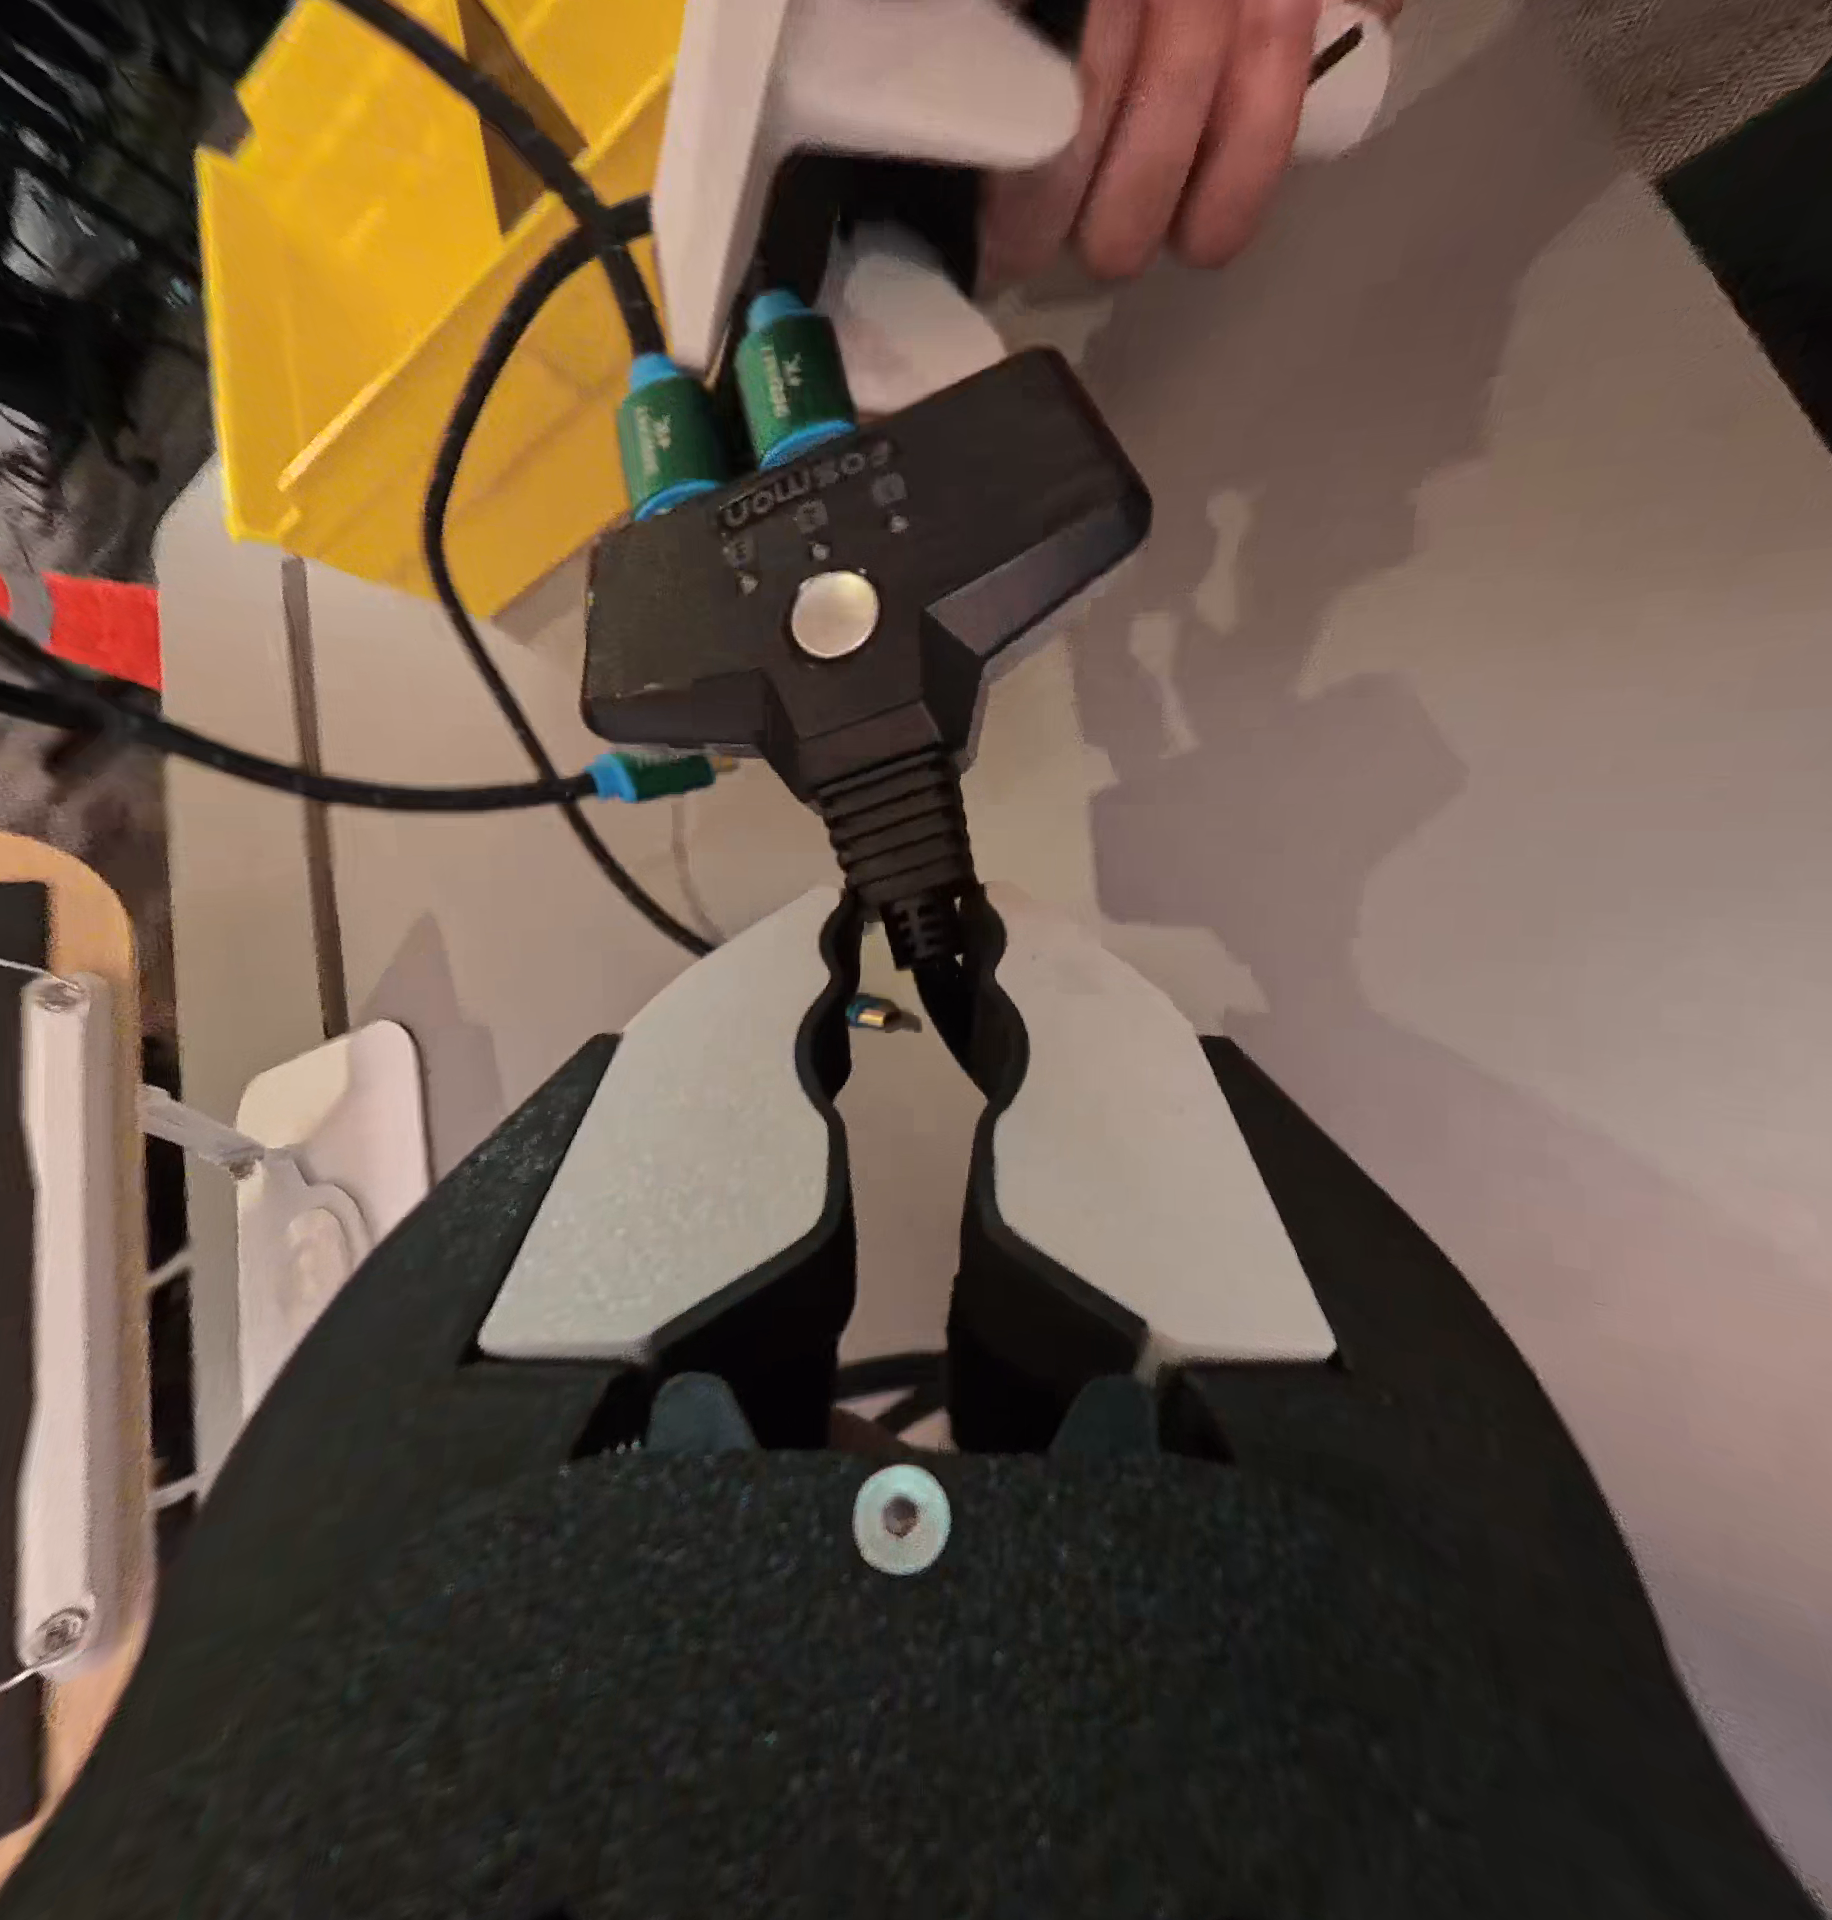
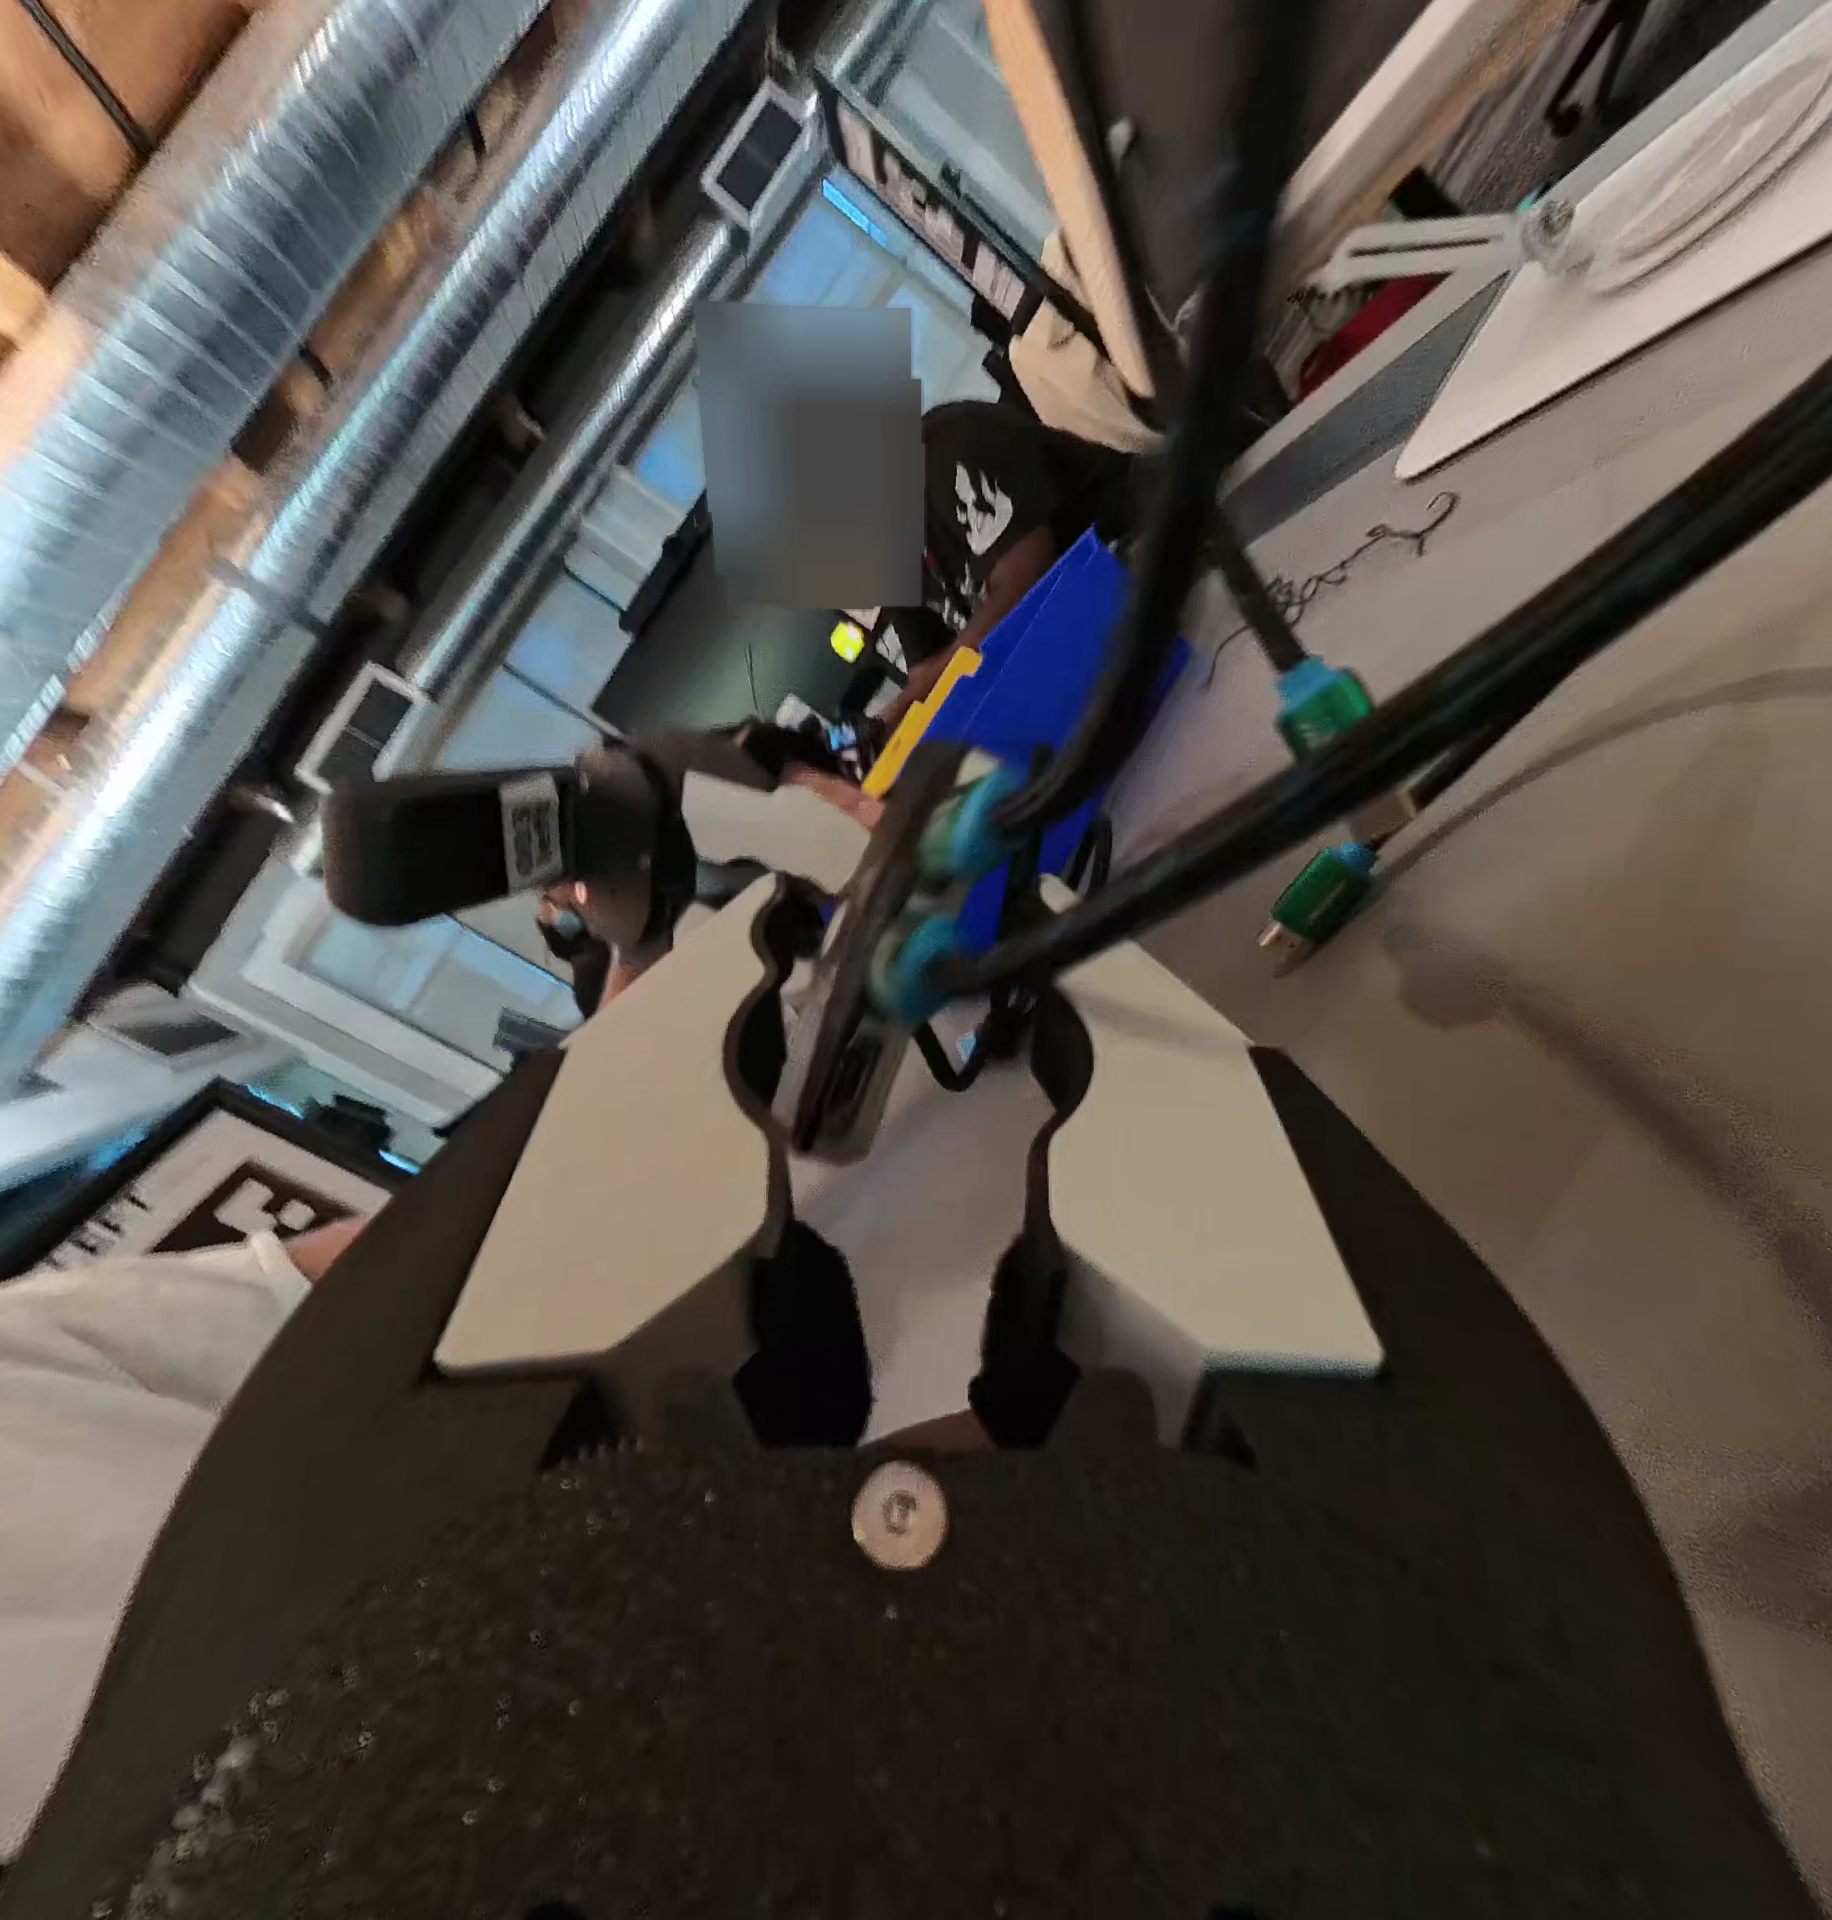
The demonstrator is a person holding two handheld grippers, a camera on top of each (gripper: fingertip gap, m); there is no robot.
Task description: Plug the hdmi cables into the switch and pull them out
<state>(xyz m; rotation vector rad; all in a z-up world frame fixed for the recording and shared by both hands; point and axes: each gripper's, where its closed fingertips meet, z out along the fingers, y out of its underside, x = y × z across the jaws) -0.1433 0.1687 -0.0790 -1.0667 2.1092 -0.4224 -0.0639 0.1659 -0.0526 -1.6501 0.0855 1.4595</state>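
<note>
Warm indoor light, decent brightness. Several overlapping soft shadows fall across the white worktop [image 1: 1514,727], so more than one lamp is on. The round button [image 1: 835,617] on the switch [image 1: 860,561] catches glare. Right wrist view is badly motion-smeared, especially the ducts [image 2: 164,343]; fisheye bending shows at every edge.

The left gripper [image 1: 917,935] fills the lower half of its frame with a broad black, grainy-textured body; two white fingers [image 1: 683,1174] with wavy black inner edges taper toward the centre; a pale blue-green washer with a dark screw [image 1: 901,1522] sits low at the middle. The right gripper [image 2: 907,935] is built alike, black and speckled, white fingers [image 2: 631,1195] scalloped inside; its central screw [image 2: 898,1527] is silver; a pale, off-white sleeve [image 2: 81,1382] shows at the lower left.
</note>
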